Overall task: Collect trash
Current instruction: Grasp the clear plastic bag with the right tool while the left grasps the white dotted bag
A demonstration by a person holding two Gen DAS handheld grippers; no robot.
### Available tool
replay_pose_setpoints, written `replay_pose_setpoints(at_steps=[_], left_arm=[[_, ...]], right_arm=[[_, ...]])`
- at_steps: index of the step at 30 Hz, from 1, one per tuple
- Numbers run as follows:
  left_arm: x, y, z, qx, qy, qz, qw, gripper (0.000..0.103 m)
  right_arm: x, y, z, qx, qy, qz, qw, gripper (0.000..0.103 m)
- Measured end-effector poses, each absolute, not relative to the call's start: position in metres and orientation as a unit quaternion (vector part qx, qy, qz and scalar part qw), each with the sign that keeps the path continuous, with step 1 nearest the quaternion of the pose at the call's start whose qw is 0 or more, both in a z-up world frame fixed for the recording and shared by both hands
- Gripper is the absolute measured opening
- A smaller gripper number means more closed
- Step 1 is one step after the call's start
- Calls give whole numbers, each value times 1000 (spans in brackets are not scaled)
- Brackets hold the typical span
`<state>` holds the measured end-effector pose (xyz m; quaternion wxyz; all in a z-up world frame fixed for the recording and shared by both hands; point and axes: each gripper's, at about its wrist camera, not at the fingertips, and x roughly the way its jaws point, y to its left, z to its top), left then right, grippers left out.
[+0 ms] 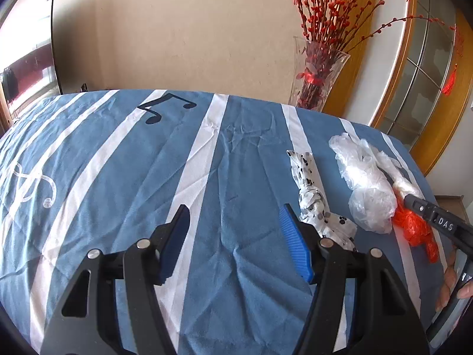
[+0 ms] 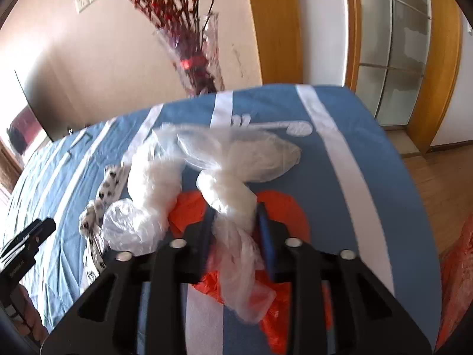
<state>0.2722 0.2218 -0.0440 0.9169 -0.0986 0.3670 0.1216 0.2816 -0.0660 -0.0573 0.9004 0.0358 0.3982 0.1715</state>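
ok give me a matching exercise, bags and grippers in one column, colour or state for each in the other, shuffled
Column one:
1. clear bag
2. orange bag
3. spotted bag
4. left gripper

Column two:
a. open, over bare cloth
b. white with black paw prints, knotted
c. between the right gripper's fingers
d. lying under the clear bag

Pairs: 1-c, 2-d, 3-b, 4-a
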Motion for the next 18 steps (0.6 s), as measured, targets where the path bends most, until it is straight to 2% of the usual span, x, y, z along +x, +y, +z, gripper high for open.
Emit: replay_pose_setpoints(at_steps=[4, 18], left_arm=[[276, 221, -48, -100, 371, 117, 916, 62], [300, 179, -50, -94, 394, 72, 911, 62]], right_arm=[[276, -68, -54, 39, 387, 174, 905, 15], [228, -134, -19, 71, 329, 143, 931, 14]])
